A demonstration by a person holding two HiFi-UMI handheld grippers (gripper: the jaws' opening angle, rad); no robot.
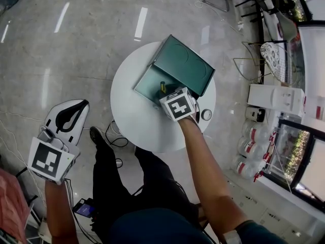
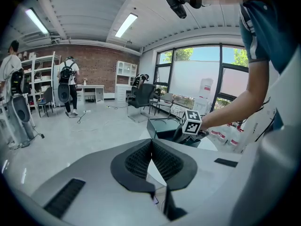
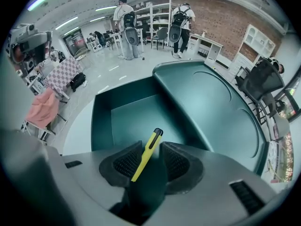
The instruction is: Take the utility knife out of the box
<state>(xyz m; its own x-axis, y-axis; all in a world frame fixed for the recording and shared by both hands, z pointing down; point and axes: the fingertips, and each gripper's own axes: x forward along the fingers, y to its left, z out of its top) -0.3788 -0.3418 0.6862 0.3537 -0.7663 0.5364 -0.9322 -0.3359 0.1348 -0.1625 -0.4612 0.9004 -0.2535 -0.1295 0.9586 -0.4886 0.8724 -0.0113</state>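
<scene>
— Polished grey floor, a round white table (image 1: 133, 121), and a green box (image 3: 123, 119) lying open on it. What is caught here?

— Over the box, the right gripper (image 3: 150, 149) points steeply down with its jaws spread wide. The yellow utility knife (image 3: 146, 155) stands slantwise between them, inside the box. It sits close to one pad (image 3: 126, 163) with a clear gap to the other, so nothing is clamped. Off to the side, the left gripper (image 2: 151, 147) hangs low, well apart from the table, its jaws together on nothing.

— How would that knife handle?

— It looks light, slim and stiff, with a smooth plastic body that could slide or twist in a loose pinch. I would close across its flat sides around mid-body, below the black tip. Whether any blade is out cannot be told.

— And the room to move?

— The box walls ring the knife, and the raised lid (image 1: 185, 65) stands on the far side. A small round object (image 1: 206, 114) sits near the table's rim beside the box. The clear way out appears to be straight up, then back toward the bare table on the person's side.
</scene>
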